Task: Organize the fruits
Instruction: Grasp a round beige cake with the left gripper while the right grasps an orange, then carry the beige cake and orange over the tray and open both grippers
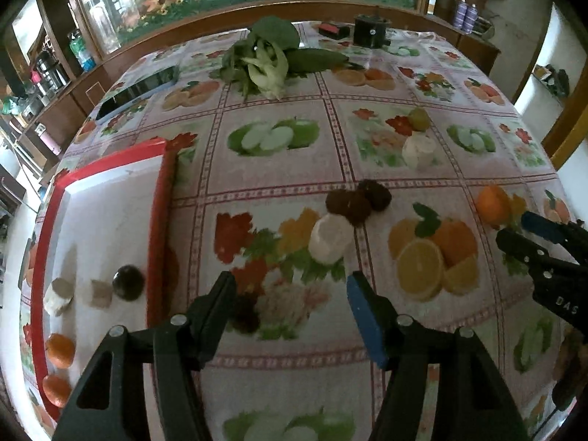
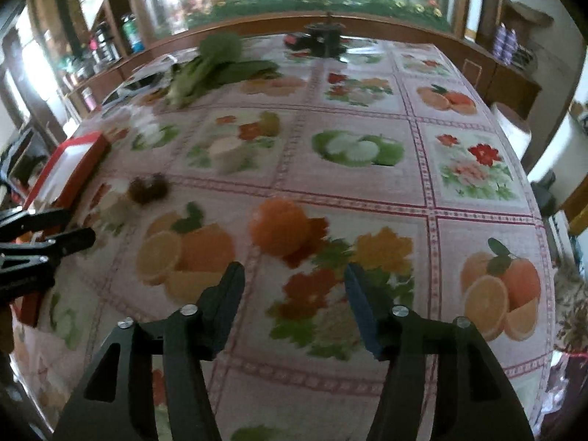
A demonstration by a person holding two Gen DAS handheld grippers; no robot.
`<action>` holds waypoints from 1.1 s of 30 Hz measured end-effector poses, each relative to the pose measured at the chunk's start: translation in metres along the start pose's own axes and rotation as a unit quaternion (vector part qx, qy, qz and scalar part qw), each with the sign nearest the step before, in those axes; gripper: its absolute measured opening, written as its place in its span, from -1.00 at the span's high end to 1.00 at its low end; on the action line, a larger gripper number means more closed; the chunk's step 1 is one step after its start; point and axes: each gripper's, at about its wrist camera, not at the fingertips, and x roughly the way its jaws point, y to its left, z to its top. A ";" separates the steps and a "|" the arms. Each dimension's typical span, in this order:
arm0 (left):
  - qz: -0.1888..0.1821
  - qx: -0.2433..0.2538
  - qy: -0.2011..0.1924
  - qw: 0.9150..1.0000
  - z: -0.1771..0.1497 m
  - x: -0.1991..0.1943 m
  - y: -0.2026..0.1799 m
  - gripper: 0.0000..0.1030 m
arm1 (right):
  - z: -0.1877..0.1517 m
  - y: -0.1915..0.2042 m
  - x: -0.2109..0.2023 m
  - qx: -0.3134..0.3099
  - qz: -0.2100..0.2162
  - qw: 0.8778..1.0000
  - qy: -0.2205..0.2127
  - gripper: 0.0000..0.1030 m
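Note:
A red-rimmed white tray [image 1: 161, 198] at the left holds a dark round fruit [image 1: 128, 282], two pale chunks [image 1: 58, 296] and two oranges [image 1: 60, 350]. On the tablecloth lie a white cylinder piece [image 1: 330, 238], dark hairy fruits [image 1: 358, 198], another white piece [image 1: 418, 149], a green fruit [image 1: 419, 118] and an orange [image 1: 493, 204]. My left gripper [image 1: 290, 294] is open and empty, short of the white piece. My right gripper [image 2: 294, 283] is open and empty, just short of the orange [image 2: 279, 226]; it also shows in the left wrist view [image 1: 514, 229].
Leafy greens [image 1: 264, 55] and a tablet [image 1: 136, 90] lie at the far side, with a black pot [image 1: 371, 31] and a small red-black box [image 1: 333, 30]. A wooden cabinet [image 1: 220, 18] runs behind. The table's right edge [image 2: 540, 198] drops off. My left gripper shows at the left [image 2: 79, 226].

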 end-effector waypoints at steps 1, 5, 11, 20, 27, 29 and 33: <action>0.004 -0.001 0.002 1.000 0.001 0.003 -0.002 -0.28 | 0.002 -0.003 0.003 0.005 0.005 1.000 0.001 -0.30; 0.004 -0.012 0.009 1.000 0.005 0.014 -0.003 -0.29 | 0.009 -0.001 0.011 -0.004 0.010 1.000 -0.003 -0.37; -0.006 -0.033 0.002 0.999 0.015 0.027 -0.001 -0.35 | 0.016 0.014 0.022 -0.064 -0.003 0.998 -0.019 -0.16; -0.026 -0.018 -0.038 0.999 0.019 0.027 -0.001 0.46 | 0.018 0.015 0.022 -0.079 0.010 0.996 -0.031 0.31; -0.054 -0.017 -0.030 0.998 0.002 0.016 -0.007 0.46 | 0.010 0.010 0.011 -0.043 0.032 0.998 -0.026 0.31; -0.071 -0.019 -0.030 0.997 -0.006 0.009 -0.009 0.46 | 0.005 0.011 0.007 -0.042 0.030 0.998 -0.026 0.31; -0.101 -0.025 -0.032 0.994 -0.020 -0.005 -0.010 0.46 | -0.004 0.012 -0.005 -0.037 0.029 0.999 -0.027 0.31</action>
